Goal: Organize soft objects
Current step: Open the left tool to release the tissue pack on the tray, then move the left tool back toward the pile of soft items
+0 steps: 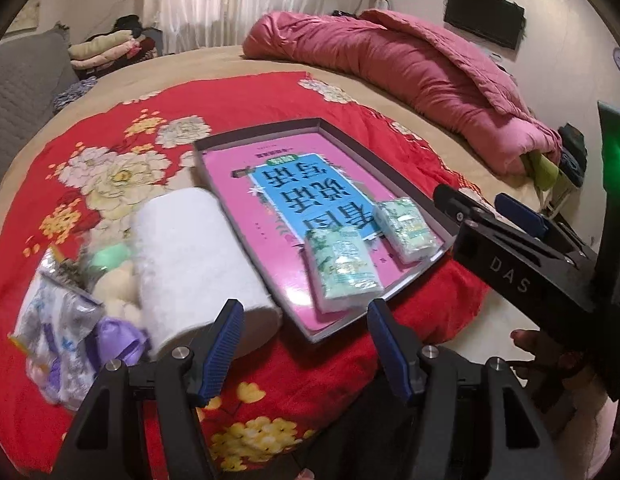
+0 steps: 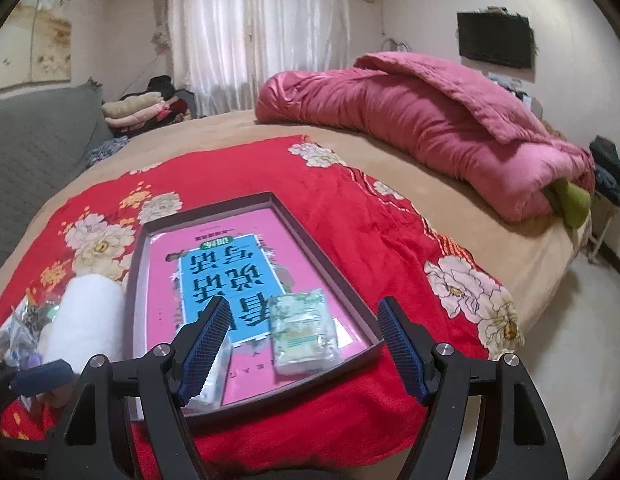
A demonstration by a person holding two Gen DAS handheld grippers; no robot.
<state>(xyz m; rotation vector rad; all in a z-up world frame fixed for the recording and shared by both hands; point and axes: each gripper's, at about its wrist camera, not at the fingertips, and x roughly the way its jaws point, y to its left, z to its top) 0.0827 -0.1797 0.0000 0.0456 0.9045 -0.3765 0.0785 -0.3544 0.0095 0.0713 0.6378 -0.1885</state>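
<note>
- The shallow box (image 1: 214, 160) with the pink-and-blue book inside sits on the red floral blanket (image 1: 270, 104) on the bed, so that's the landmark here.
- Two green tissue packs are already in the box at its near end: one (image 1: 344, 270) close to the near rim, the other (image 1: 406, 228) just beside it, toward the near right corner.
- Both packs lie flat, long axis running roughly along the box's length, short ends pointing at the far rim.
- The white towel roll (image 1: 198, 256) lies outside, right against the box's left wall, its long axis roughly parallel to that wall and the near end facing the camera.
- Further left of the box there's a blurry pile: a silvery-purple packet (image 1: 58, 328) and some fluffy bits, too smeared to name.
- Left tongs (image 1: 306, 352) are wide open, holding nothing, hovering over the box's near rim.
- Right tongs (image 2: 302, 350) are also wide open and empty, above the near packs.
- Risk-wise: the roll looks bulky for that low rim, so it'd probably roll back out, or shove the packs around. A squishy grip could also just slip.
- The box rests on soft bedding, so pressing down could tip it.
</note>
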